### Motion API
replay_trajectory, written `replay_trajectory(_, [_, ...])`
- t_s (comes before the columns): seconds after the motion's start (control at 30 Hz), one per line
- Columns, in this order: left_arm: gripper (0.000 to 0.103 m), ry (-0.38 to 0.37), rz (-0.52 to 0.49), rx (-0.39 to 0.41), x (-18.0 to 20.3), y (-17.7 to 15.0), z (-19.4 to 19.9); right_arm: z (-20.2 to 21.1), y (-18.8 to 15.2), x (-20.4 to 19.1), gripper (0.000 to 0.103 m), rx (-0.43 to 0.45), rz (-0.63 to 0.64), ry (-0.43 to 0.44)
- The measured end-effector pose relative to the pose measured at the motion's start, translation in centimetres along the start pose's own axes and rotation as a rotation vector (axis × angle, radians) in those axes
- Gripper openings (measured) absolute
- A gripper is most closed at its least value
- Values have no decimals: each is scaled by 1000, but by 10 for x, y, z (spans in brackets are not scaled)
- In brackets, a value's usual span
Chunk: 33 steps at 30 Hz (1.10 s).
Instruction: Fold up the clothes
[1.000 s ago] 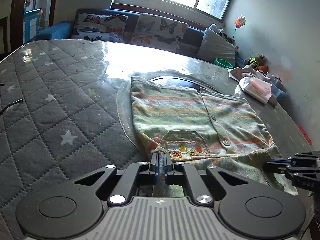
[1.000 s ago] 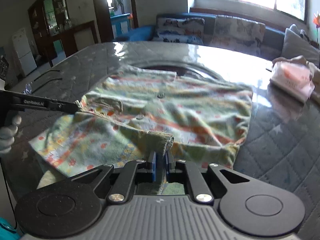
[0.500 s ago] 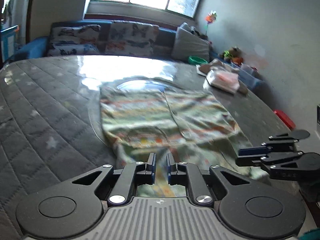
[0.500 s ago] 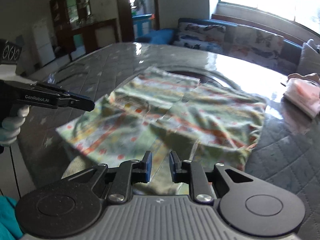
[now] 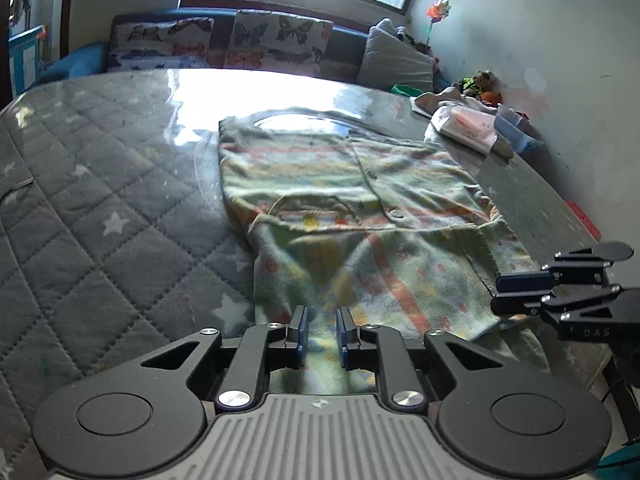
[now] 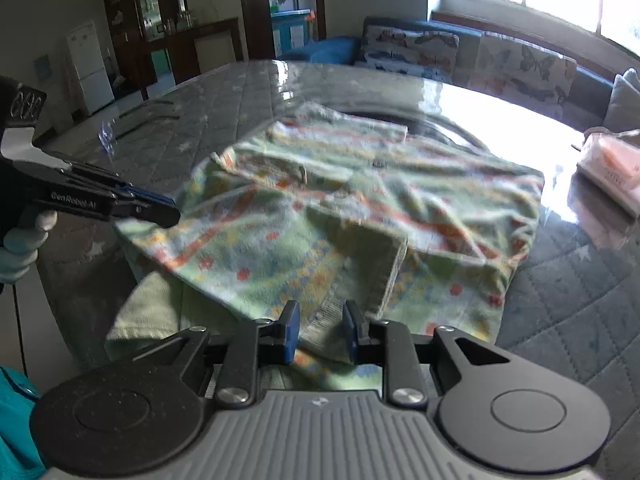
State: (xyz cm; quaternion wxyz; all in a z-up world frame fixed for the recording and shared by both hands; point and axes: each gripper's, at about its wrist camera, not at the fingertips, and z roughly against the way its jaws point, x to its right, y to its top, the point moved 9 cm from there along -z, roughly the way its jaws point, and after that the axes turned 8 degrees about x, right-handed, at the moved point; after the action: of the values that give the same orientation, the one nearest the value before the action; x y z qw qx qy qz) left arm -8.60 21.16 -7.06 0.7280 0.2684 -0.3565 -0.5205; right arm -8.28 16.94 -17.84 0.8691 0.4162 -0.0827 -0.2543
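A pale green buttoned garment [image 5: 360, 216] with orange and yellow patterns lies on the grey quilted table [image 5: 100, 200], its near part folded up over the body and hanging over the near edge. My left gripper [image 5: 321, 334] is open and empty above the garment's near left part. My right gripper [image 6: 320, 334] is open and empty above the near right part, close to a ribbed cuff [image 6: 390, 268]. Each gripper shows in the other's view: the right gripper [image 5: 506, 292] at the right edge, the left gripper [image 6: 160, 208] at the left edge. The garment [image 6: 360, 208] fills the middle of the right wrist view.
A pink and white packet [image 5: 466, 126] and folded clothes lie at the table's far right by the wall. A sofa with butterfly cushions [image 5: 240, 40] stands behind the table. The table's near edge runs just under both grippers. A cabinet and fridge [image 6: 92, 68] stand far left.
Both grippers have opened and let go of the garment edge they held one second ago. They have drawn back towards the near table edge, and the folded part now rests on the garment.
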Motion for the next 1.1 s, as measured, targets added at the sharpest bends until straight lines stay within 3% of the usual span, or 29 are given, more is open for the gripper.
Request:
replay_trajectory(0.13, [21, -9, -11, 10, 7, 5, 8, 5, 4, -1, 26, 12, 16, -5])
replay_trajectory(0.27, [33, -73, -57, 21, 32, 11, 23, 17, 8, 1, 33, 22, 55, -20])
replay_trajectory(0.53, [49, -145, -75, -77, 72, -8, 28, 35, 0, 3, 43, 14, 140, -42])
replay_trajectory(0.9, [52, -140, -11, -199, 85, -33, 21, 54, -15, 5, 51, 1, 219, -56])
replay_trajectory(1.1, [52, -136, 19, -219, 86, -37, 19, 59, -25, -2, 58, -4, 285, -48])
